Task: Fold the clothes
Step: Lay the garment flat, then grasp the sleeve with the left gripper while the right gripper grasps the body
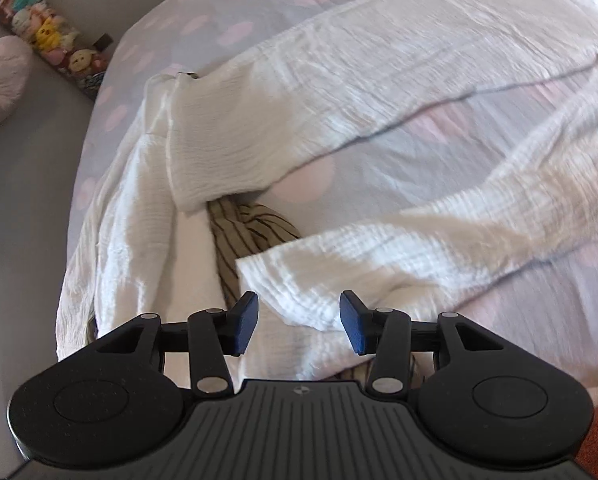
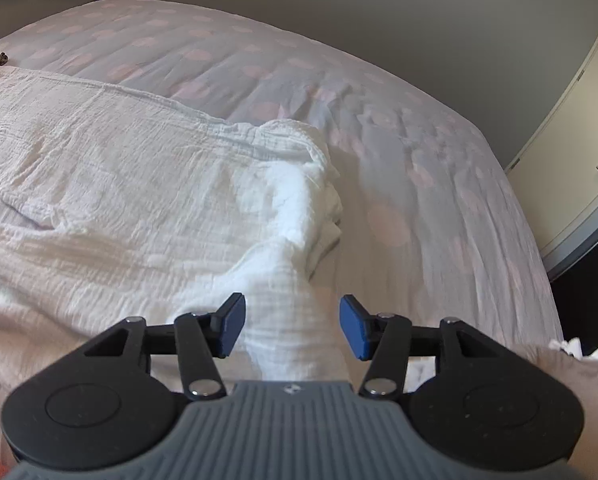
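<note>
Open bedspread (image 2: 439,184) right of white garment (image 2: 119,184): free passage. Bunched fold (image 2: 311,184) raised at garment edge, in path ahead of right gripper (image 2: 291,330). Striped cloth (image 1: 243,236) beside left gripper (image 1: 299,322). Wall (image 2: 379,20) bounding far side; toys (image 1: 47,36) along left edge.

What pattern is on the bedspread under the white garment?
Pale grey bedspread with large soft pink dots, clearest in the right wrist view.
</note>
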